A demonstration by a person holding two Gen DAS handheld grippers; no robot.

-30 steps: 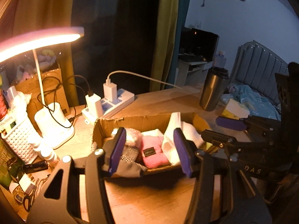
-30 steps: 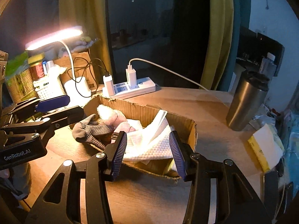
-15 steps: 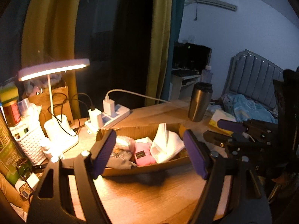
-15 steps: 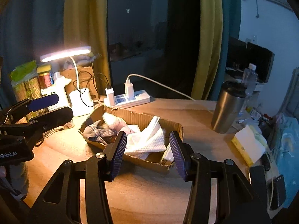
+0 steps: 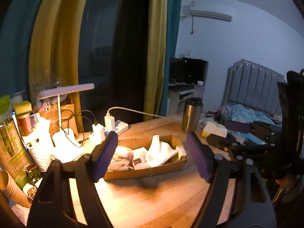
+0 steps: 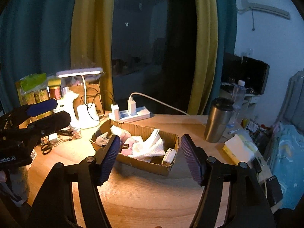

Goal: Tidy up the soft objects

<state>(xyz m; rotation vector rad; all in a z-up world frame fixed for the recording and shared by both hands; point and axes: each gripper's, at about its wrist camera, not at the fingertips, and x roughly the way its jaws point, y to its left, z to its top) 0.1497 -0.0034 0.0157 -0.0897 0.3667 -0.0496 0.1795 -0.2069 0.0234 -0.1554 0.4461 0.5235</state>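
A shallow cardboard box (image 5: 146,171) (image 6: 146,166) stands on the wooden table. It holds a white towel (image 5: 159,152) (image 6: 150,148), a pink sock with a dark label (image 5: 139,162) (image 6: 126,148), a grey sock (image 5: 118,166) (image 6: 101,139) and a pale fluffy item (image 6: 118,130). My left gripper (image 5: 152,157) is open and empty, held back above the table in front of the box. My right gripper (image 6: 150,158) is open and empty, also held back from the box. Each gripper shows at the side of the other's view.
A lit desk lamp (image 6: 85,98), a power strip with chargers (image 6: 131,113), a steel tumbler (image 6: 217,119), a tissue pack (image 6: 237,149), scissors (image 6: 46,148), a white basket (image 5: 39,148) and jars stand around the box. A bed (image 5: 252,102) lies beyond the table.
Both grippers have pulled back and up away from the box, which now looks smaller. The left gripper's jaws have opened wider. The box contents have not moved.
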